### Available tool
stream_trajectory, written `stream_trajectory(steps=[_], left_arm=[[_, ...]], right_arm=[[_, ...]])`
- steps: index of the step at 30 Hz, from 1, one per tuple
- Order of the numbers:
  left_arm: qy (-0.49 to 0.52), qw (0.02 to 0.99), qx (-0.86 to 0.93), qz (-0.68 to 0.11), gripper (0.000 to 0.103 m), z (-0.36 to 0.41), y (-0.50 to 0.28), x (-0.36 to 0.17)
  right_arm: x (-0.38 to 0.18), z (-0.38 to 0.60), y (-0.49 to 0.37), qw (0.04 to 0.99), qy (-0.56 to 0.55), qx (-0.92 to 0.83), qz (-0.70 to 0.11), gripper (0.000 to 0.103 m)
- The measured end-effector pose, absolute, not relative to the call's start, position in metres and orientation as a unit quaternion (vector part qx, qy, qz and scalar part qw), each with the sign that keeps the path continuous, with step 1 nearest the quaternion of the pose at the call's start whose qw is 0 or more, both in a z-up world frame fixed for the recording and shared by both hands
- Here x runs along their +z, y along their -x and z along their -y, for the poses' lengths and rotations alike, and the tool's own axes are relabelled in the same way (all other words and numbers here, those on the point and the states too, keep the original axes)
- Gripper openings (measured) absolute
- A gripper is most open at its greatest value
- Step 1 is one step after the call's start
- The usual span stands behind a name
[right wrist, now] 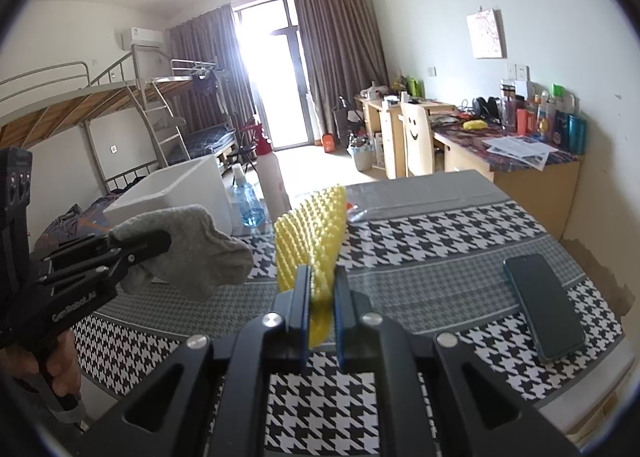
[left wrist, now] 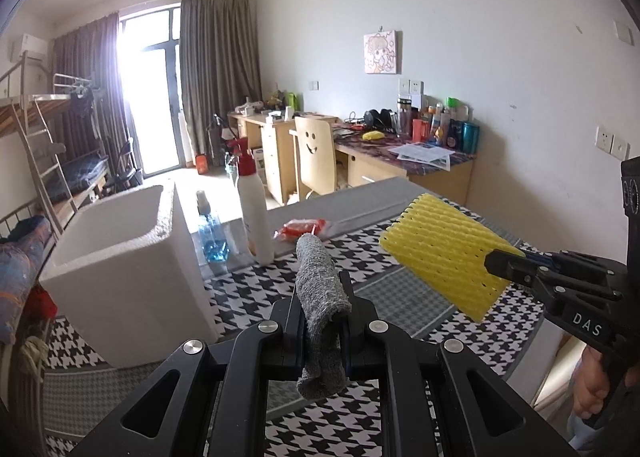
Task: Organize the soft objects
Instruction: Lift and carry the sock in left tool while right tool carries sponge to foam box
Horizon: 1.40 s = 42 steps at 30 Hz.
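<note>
My left gripper (left wrist: 322,289) is shut on a grey sock (left wrist: 320,289), which stands up between the jaws and hangs down behind them. From the right wrist view the same sock (right wrist: 192,253) shows at the left, pinched by the left gripper (right wrist: 160,243). My right gripper (right wrist: 322,277) is shut on a yellow foam net sleeve (right wrist: 310,233), held above the houndstooth tablecloth (right wrist: 420,241). In the left wrist view the sleeve (left wrist: 444,253) sticks out leftward from the right gripper (left wrist: 496,261). A white foam box (left wrist: 120,257) stands open-topped at the table's left.
A white spray bottle with a red head (left wrist: 252,209), a clear blue bottle (left wrist: 212,233) and a red packet (left wrist: 302,227) sit beyond the box. A dark phone (right wrist: 544,305) lies on the table's right. A desk and chair (left wrist: 316,157) stand behind.
</note>
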State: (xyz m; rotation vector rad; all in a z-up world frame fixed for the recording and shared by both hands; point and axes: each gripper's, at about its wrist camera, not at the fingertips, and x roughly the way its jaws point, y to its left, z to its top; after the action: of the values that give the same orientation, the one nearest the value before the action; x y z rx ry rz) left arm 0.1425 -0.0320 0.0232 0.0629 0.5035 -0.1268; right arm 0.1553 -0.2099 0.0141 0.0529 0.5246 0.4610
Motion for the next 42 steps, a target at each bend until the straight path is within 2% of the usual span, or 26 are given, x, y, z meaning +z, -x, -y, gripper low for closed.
stream_trajectory(steps=[42], left_arm=[[-0.029,0.981,0.001,-0.192,0.014,-0.028,-0.188,0.092]], right_arm=[[0.071,0.151,-0.185,0.938,-0.011,0.272,-0.215,0.013]])
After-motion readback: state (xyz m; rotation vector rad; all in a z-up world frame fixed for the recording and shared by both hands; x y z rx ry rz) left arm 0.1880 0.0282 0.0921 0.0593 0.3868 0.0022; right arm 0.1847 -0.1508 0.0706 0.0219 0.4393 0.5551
